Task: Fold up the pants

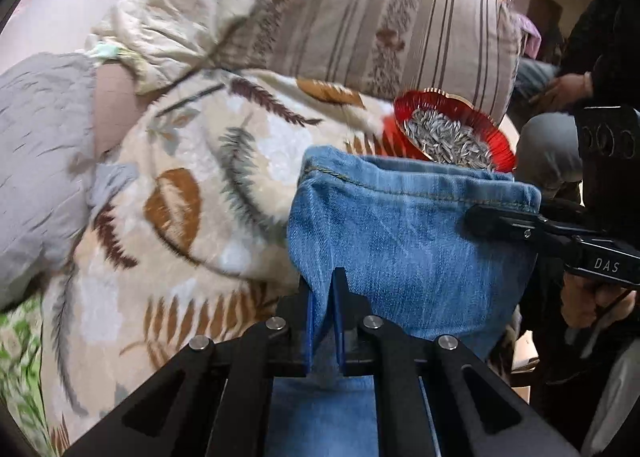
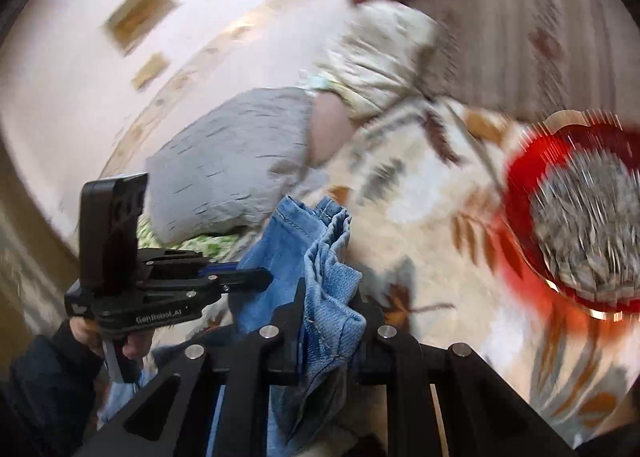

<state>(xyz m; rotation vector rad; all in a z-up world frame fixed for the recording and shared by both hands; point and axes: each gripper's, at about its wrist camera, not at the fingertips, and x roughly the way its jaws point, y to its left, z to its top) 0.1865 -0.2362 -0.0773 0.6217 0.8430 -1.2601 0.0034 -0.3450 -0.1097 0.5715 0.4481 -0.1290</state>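
Note:
The blue denim pants [image 1: 396, 233] are held up above a leaf-patterned blanket [image 1: 188, 193]. My left gripper [image 1: 324, 281] is shut on the left edge of the denim, near a hemmed end. My right gripper shows in the left wrist view [image 1: 480, 217] at the right, shut on the opposite hem corner. In the right wrist view, my right gripper [image 2: 328, 297] pinches bunched denim [image 2: 332, 289], and the left gripper [image 2: 256, 277] grips the same cloth at the left. The rest of the pants hangs below, out of view.
A red dish of sunflower seeds [image 1: 452, 133] sits on the blanket just behind the pants; it also shows in the right wrist view [image 2: 580, 213]. A grey pillow [image 1: 40, 161], a cream pillow [image 1: 176, 25] and a striped cushion [image 1: 384, 33] lie behind. A person sits at the right [image 1: 580, 69].

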